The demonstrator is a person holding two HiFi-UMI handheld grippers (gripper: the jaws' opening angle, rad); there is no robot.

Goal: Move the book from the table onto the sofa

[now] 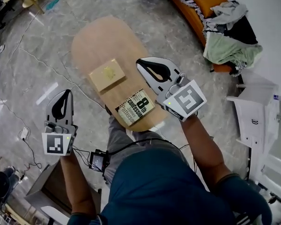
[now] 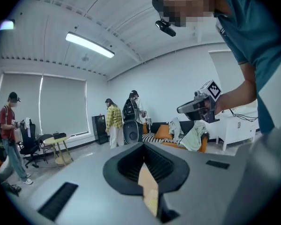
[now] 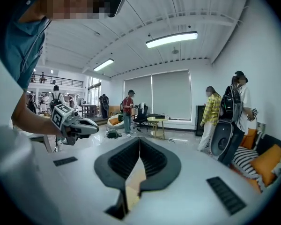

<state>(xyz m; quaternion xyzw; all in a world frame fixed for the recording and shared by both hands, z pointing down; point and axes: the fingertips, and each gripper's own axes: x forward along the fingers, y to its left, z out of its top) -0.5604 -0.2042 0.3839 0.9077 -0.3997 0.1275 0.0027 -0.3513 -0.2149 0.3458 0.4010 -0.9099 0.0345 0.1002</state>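
Both grippers are clenched on nothing. The left gripper (image 1: pixel 66 93) hangs beside the table (image 1: pixel 98 36), the right gripper (image 1: pixel 142 65) over its top. The book (image 1: pixel 136 107) lies flat at the table's near end, between them. I'd open the jaws wide, come in low and pinch its near edge, clear of the tan block (image 1: pixel 107 74) beyond. The sofa (image 1: pixel 189 11), far right, carries clothes (image 1: pixel 229 41), so aim for bare cushion.

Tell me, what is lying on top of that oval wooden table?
A flat tan square slab and a cream paperback book with black lettering lie on the oval wooden table. The white right gripper covers part of its right edge.
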